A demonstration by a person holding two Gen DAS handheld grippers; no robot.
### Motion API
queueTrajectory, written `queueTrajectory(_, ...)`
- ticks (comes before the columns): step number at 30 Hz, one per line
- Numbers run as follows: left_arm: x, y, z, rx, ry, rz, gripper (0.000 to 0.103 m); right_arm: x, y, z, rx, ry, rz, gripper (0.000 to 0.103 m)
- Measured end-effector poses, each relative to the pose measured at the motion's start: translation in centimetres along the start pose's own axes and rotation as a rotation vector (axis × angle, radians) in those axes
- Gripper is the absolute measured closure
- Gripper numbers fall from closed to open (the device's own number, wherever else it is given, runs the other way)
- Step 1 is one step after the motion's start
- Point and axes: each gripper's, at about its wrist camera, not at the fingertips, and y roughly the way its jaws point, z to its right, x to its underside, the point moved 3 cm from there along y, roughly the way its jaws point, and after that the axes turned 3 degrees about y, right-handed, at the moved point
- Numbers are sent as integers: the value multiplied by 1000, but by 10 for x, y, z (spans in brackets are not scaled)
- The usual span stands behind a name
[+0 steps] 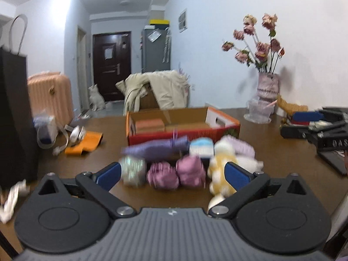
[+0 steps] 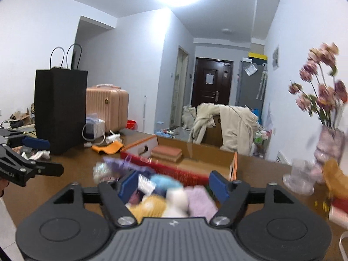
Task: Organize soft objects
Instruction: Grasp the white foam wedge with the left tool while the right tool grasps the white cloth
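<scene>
My left fingers (image 1: pixel 173 174) stand spread wide with nothing pressed between the pads, and a blurred huddle of soft things lies just ahead of them on the brown surface (image 1: pixel 271 152), toward its near edge. My right fingers (image 2: pixel 174 186) are parted too, framing the same huddle without pinching anything that I can see. Nearest me sit two pink yarn balls (image 1: pixel 176 174), a pale glittery ball (image 1: pixel 132 169) beside the left pad, and a yellow-and-white plush toy (image 1: pixel 219 169) against the right pad. Behind them lie a long purple knitted piece (image 1: pixel 156 148), a blue-and-white skein (image 1: pixel 201 146) and a lilac fluffy bundle (image 1: pixel 241 146). I judge all of these light, squashy and easy to snag, so I would grip each across its fat middle and squeeze gently; loose strands could drag a neighbour along. Just beyond the heap, further in from the near edge, stands the open red cardboard box (image 1: pixel 221 117), probably their home. A vase of dried roses (image 1: pixel 267 84) stands at the far right edge.
</scene>
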Motion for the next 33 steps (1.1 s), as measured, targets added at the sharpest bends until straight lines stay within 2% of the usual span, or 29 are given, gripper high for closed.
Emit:
queueTrajectory(5, 28, 3, 8, 14, -6, -50, 0, 43, -6, -9, -32, 77, -73, 26)
queueTrajectory(10, 34, 24, 23, 61, 6, -75, 0, 55, 8, -4, 15, 81, -115, 27)
queueTrajectory(13, 40, 46, 40, 83, 35, -122, 1, 63, 18, -3, 4, 102, -144, 28)
queueTrajectory(16, 46, 66, 52, 108, 50, -163, 12, 73, 31, -9, -15, 96, -175, 31)
queueTrajectory(18, 49, 79, 55, 119, 46, -192, 26, 76, 42, -12, -27, 98, -198, 35)
queueTrajectory(21, 54, 92, 54, 131, 31, -231, 36, 75, 56, -13, -42, 102, -209, 38)
queueTrajectory(23, 56, 98, 52, 138, 23, -244, 40, 73, 65, -13, -53, 106, -215, 42)
queueTrajectory(27, 56, 105, 47, 183, -7, -255, 60, 73, 87, -13, -75, 115, -245, 48)
queueTrajectory(29, 56, 106, 48, 193, -10, -253, 63, 74, 93, -15, -81, 110, -255, 51)
queueTrajectory(33, 55, 104, 46, 205, -5, -254, 67, 78, 96, -16, -87, 104, -266, 63)
